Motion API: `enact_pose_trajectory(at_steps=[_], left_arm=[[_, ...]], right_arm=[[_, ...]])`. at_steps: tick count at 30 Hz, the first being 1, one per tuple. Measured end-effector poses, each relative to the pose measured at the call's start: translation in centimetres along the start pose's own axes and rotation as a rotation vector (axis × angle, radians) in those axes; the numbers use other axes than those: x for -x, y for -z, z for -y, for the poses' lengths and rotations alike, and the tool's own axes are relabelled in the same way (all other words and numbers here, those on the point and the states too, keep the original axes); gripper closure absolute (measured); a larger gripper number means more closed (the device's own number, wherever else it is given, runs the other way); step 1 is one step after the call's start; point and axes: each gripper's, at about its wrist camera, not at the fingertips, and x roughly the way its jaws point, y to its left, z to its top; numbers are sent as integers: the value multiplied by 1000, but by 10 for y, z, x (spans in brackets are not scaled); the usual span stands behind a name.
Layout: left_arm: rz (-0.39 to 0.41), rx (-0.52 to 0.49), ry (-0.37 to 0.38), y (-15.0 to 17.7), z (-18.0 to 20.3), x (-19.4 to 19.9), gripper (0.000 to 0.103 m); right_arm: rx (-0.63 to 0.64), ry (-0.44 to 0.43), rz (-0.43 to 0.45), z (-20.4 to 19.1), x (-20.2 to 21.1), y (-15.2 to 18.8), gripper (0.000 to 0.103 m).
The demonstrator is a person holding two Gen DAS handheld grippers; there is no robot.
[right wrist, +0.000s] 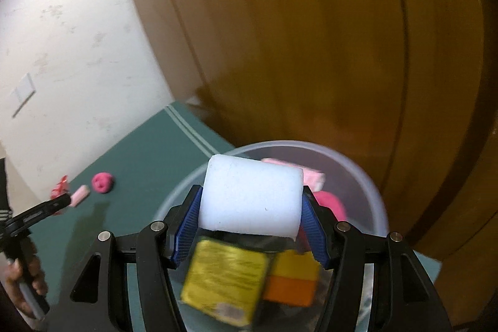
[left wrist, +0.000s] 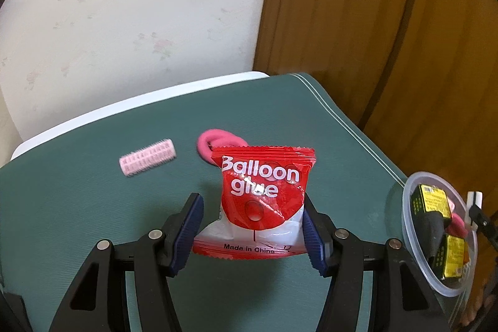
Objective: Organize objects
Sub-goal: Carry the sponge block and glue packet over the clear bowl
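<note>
From my left wrist camera, the left gripper (left wrist: pixel 252 226) is clamped on a red "Balloon glue" packet (left wrist: pixel 264 201), held upright above the green mat (left wrist: pixel 93 207); the clear tub (left wrist: pixel 442 238) lies off to its right. From my right wrist camera, the right gripper (right wrist: pixel 250 226) holds a white foam block (right wrist: pixel 252 198), long axis across the jaws, directly over the tub (right wrist: pixel 367 192), so this hand is nearer.
</note>
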Motion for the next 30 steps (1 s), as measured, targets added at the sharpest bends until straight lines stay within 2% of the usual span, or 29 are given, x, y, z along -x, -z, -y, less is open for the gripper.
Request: enact_pose_trajectory(at_steps=[4,12,15,19,30], left_arm=[[5,-14,11,3,10,3,40],[51,-57,47,5,32,21,40],[59,-65,61,4,35,25,40],[66,-66,73,3,36,29,40],[72,-85,97,5,45,35,40]], right_arm=[[-5,43,-11,9,-2,-1,41],[5,62,-21,15,0,-6,41],[-1,54,-21,17,4,-8,39],[-38,40,-22,22,9,-6,24],[-25,29,-12,19,22,1,24]])
